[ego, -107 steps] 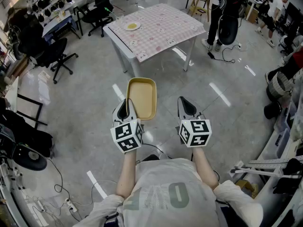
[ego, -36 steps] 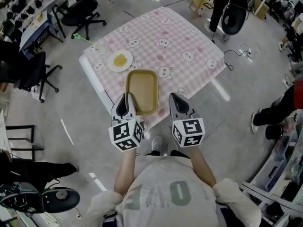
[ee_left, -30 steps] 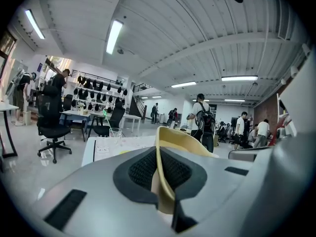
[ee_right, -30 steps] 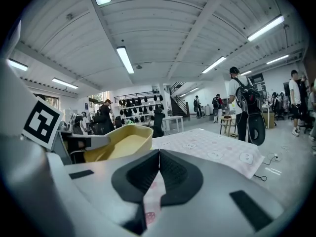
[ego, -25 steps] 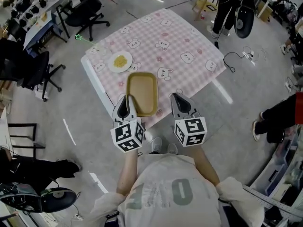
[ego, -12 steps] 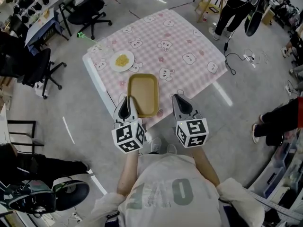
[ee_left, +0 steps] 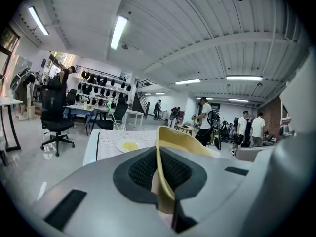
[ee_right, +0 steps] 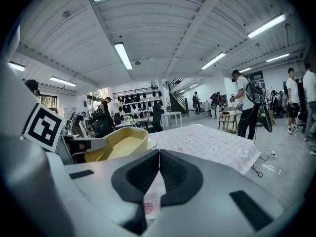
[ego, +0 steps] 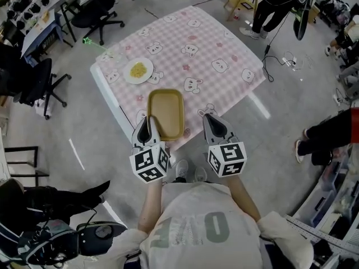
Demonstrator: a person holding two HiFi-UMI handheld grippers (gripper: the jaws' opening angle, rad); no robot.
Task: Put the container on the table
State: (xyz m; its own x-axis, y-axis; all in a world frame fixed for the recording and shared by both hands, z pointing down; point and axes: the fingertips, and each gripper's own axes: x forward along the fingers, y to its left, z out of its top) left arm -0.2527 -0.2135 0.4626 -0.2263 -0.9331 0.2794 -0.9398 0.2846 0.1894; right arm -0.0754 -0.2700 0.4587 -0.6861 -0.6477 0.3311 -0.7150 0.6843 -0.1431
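Note:
The container [ego: 166,112] is a shallow yellow tray, held level over the near edge of the pink checked table [ego: 213,43]. My left gripper [ego: 148,122] is shut on its near left rim; in the left gripper view the thin yellow rim [ee_left: 168,147] stands pinched between the black pads of the left gripper [ee_left: 159,181]. To the tray's right, my right gripper [ego: 212,119] is shut and holds nothing. In the right gripper view the right gripper [ee_right: 159,167] has its pads pressed together, with the container [ee_right: 121,147] to its left and the table [ee_right: 212,144] ahead.
A white plate [ego: 137,70] with yellow food lies on the table beyond the tray, a glass [ego: 111,55] with a green straw near the far left corner. Black office chairs [ego: 33,77] stand at left. People stand at right [ego: 331,133] and beyond the table [ego: 275,4].
The person has walked up to the table; the tray, still pinched in the left gripper, now hangs over the table's near edge instead of the floor. Both grippers keep their spacing.

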